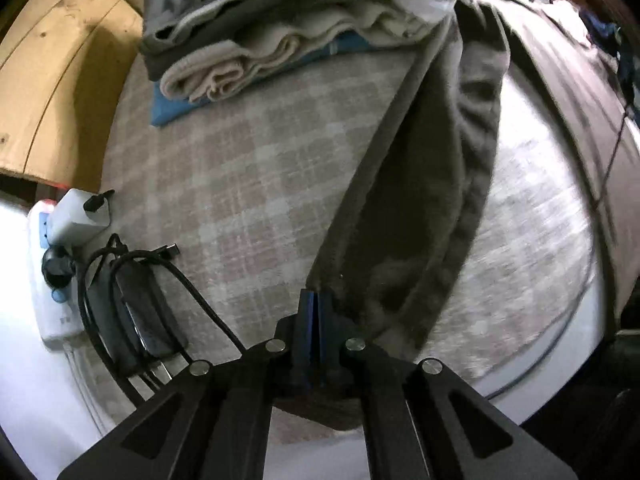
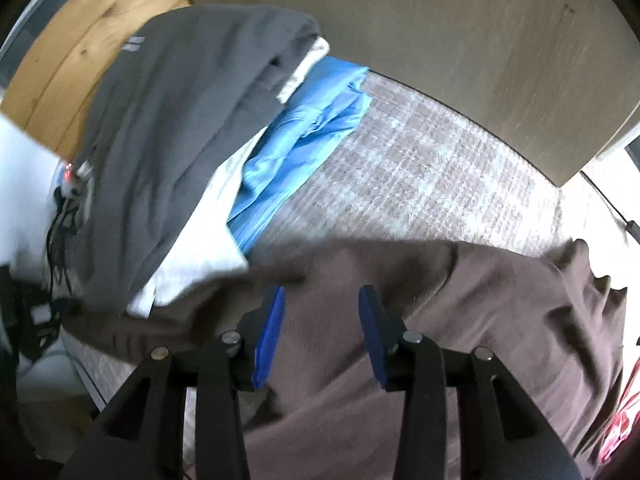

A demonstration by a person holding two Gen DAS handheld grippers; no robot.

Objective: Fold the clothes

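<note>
Left wrist view showed the left gripper (image 1: pixel 319 300) clenched, its blue pads pinched together on the near edge of the brown garment (image 1: pixel 420 200), which ran away from the tool as a long, hanging fold, up and to the right across the checked bedcover (image 1: pixel 240 184) toward the stack of folded clothes (image 1: pixel 256 40) at the far side. That long axis, leading straight out from the left pads, was what the coming fold appeared to turn on: the held corner lay at one end and the loose bulk at the other. In the right wrist view the right gripper (image 2: pixel 322 332) hovered released, its pads set apart with nothing between them, just above the same brown cloth spread broad beneath it; the folded stack with its grey top piece (image 2: pixel 168 120) and blue piece (image 2: pixel 304 136) lay ahead and to the left. The right hand seemed nearer the free stretch of fabric, tilted down toward it, so a second grip there looked the likely need. Both views were blurred by motion
</note>
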